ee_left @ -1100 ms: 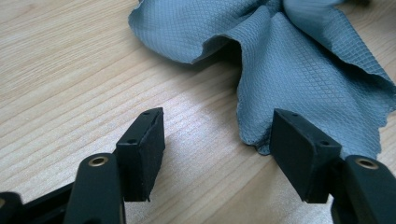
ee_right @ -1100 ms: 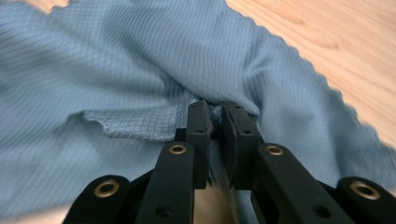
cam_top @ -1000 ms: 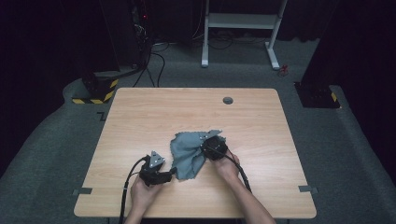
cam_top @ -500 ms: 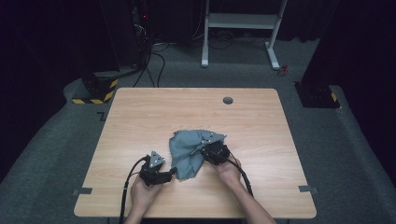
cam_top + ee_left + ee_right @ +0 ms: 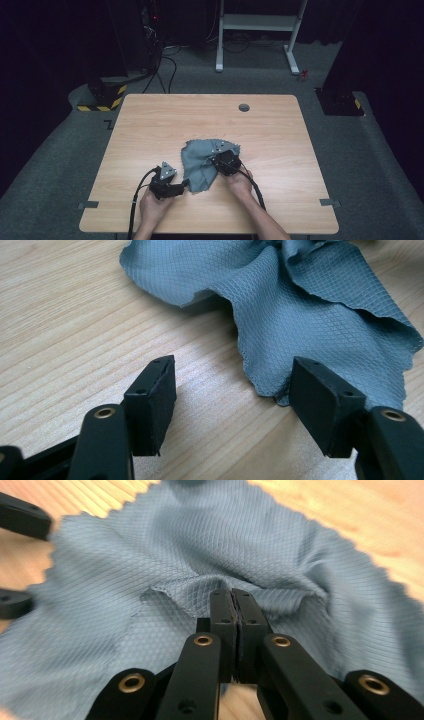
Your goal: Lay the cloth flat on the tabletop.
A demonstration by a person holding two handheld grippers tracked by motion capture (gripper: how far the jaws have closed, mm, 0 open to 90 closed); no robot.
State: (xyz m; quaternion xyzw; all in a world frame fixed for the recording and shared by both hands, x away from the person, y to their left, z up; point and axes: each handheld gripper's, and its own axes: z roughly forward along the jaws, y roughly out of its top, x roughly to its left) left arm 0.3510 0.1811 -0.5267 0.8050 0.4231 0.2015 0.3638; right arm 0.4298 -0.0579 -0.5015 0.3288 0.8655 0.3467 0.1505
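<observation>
2 grippers: my right gripper (image 5: pixel 231 596) pinches the cloth (image 5: pixel 165 565); my left gripper (image 5: pixel 232 385) gapes beside its edge.

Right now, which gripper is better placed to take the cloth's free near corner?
Left. The left gripper has open jaws at the grey cloth corner on the table; the right gripper is shut on a fold.

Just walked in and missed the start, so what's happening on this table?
A person at a light wooden table is working a crumpled grey-blue mesh cloth with two handheld grippers. The right gripper is shut on a raised fold near the middle of the cloth. The left gripper is open and low over the table at the cloth's near corner, one jaw beside that corner, nothing gripped yet.
</observation>
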